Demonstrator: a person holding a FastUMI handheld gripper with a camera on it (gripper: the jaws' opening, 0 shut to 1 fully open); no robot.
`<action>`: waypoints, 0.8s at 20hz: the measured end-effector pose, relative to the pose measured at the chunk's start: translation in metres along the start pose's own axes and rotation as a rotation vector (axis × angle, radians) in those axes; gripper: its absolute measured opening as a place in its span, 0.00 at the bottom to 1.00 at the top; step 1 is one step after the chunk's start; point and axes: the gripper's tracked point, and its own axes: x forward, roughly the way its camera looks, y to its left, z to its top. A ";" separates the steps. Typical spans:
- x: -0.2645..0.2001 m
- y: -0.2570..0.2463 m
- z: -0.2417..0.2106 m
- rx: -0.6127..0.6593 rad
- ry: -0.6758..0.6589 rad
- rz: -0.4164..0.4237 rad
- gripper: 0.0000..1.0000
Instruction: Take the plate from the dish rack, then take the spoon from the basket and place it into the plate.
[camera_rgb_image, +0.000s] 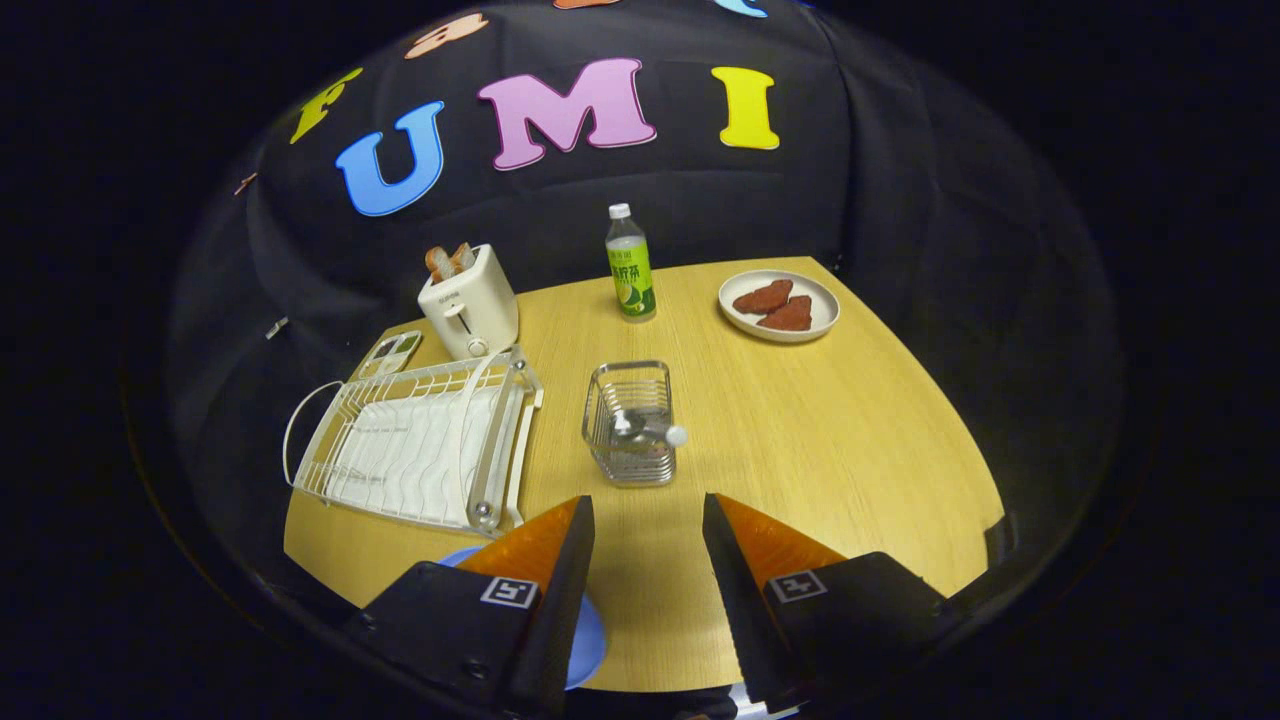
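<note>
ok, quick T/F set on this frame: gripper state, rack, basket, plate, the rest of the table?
1. The gripper is open with nothing between its fingers. True.
2. The dish rack holds a plate. False: its slots look bare, and a blue plate lies on the table under the left finger.
3. The spoon is in the wire basket, just ahead of the fingers. True.
4. The green bottle lies on its side. False: it stands upright, beyond the basket.
5. The toaster has bread in its slots. True.
6. The white plate at the far side is bare. False: two reddish-brown pieces of food lie on it.
</note>
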 end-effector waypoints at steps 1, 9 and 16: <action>0.007 -0.003 0.006 -0.018 0.001 -0.003 0.68; 0.064 -0.011 0.009 -0.116 0.075 0.032 0.48; 0.082 -0.002 0.004 -0.164 0.123 0.079 0.23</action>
